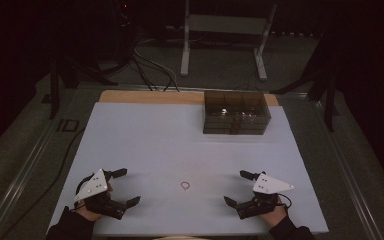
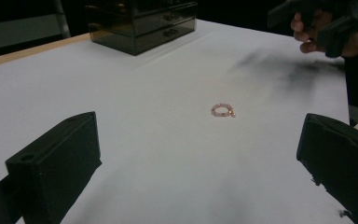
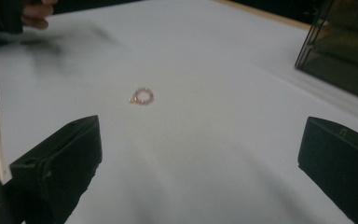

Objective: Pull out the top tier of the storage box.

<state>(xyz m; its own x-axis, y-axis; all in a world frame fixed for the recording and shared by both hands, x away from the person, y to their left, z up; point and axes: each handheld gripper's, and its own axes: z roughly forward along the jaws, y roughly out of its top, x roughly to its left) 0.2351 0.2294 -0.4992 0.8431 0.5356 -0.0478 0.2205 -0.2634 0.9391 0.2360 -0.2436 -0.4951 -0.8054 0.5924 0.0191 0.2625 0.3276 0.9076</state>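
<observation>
- We hold our left gripper (image 1: pixel 127 186) and right gripper (image 1: pixel 236 187) with fingers wide apart, empty.
- Between them, a small beaded ring (image 1: pixel 185 186) lies untouched on the counter (image 1: pixel 145 135).

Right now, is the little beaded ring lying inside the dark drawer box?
No, the beaded ring lies on the bare white table, well apart from the drawer box.

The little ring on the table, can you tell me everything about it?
The ring is a small loop of pinkish beads, with one paler bit at its edge. It lies flat on the white table, near the front, between the two open grippers. Nothing touches it but the table. The dark drawer box stands far behind it.
</observation>
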